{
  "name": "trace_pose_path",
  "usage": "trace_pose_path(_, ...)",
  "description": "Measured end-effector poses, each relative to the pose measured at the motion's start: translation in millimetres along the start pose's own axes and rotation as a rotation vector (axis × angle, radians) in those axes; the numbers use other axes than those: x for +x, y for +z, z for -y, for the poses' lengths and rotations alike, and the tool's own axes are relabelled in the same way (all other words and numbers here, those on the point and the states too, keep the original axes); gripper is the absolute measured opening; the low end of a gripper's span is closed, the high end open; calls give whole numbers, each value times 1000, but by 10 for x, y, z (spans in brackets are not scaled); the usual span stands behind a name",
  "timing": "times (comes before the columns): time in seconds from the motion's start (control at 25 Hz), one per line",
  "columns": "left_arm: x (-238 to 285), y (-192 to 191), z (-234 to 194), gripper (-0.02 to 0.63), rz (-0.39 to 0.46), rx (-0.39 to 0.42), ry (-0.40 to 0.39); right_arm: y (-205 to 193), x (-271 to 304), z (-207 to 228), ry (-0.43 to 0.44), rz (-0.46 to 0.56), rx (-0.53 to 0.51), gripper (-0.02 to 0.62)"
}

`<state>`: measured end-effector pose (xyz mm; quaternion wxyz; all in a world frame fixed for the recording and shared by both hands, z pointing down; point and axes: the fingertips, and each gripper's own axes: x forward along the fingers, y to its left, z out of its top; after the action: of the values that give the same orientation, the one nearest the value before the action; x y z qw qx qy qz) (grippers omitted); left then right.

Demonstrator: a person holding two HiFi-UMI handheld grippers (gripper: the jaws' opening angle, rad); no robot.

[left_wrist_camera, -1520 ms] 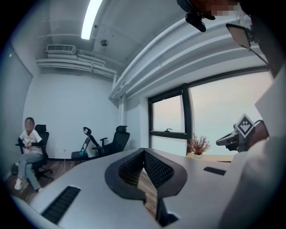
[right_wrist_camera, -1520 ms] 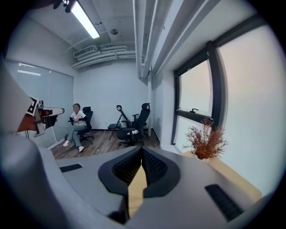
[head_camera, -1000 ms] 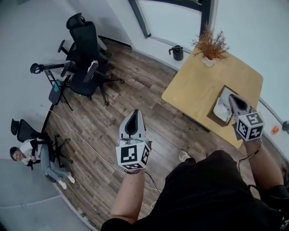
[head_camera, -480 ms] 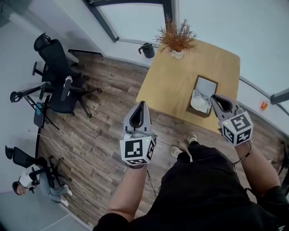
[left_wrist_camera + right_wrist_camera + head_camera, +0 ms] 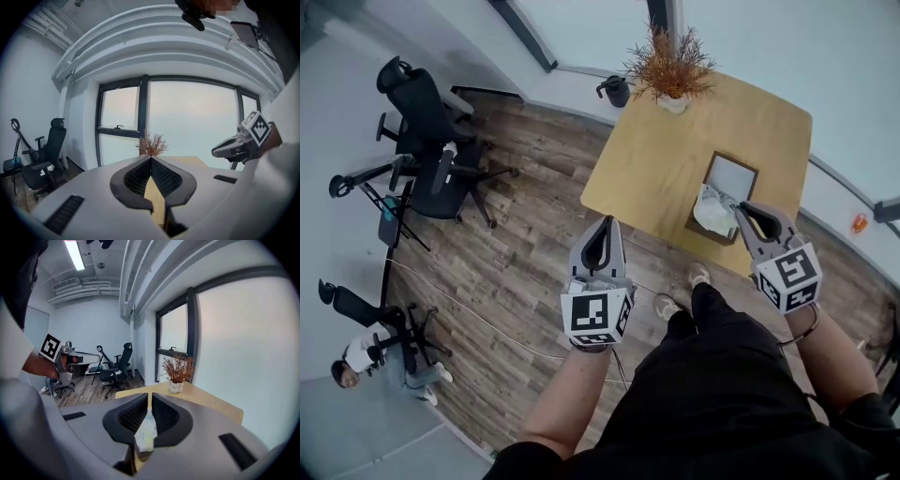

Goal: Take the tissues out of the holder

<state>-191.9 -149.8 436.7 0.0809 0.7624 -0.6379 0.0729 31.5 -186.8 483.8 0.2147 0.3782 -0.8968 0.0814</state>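
Currently noted: left gripper jaws together, empty, near table edge. Right gripper jaws together, tips just beside tissues in holder.

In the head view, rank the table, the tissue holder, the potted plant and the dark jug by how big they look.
1. table
2. tissue holder and potted plant, too alike to rank
3. dark jug, smallest

light: bright daylight, blown-out window | ceiling strip glaring | heavy fisheye bending edges, dark corners | focus: pretty sharp, soft shadows
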Motion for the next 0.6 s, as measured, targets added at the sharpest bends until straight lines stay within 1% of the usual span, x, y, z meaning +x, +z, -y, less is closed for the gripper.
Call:
trace_pose_path(0.2, 143, -45, 76, 5, 7, 48, 32, -212, 125, -42, 44, -31, -7, 11)
trace_pose_path(0.32, 200, -72, 140, 5, -6, 60, 23, -326, 193, -125, 88, -45, -2, 63)
trace_pose_path(0.44, 237, -70, 160, 5, -16, 67, 24, -434, 277, -177, 135, -75, 9, 135)
trace_pose_path(0.56, 255, -129, 121, 5, -36, 73, 28, -559, 440, -229, 177, -114, 26, 274)
trace_pose_path(0.6, 252, -157, 109, 5, -45, 75, 30, -602, 492, -243, 187, -127, 31, 289)
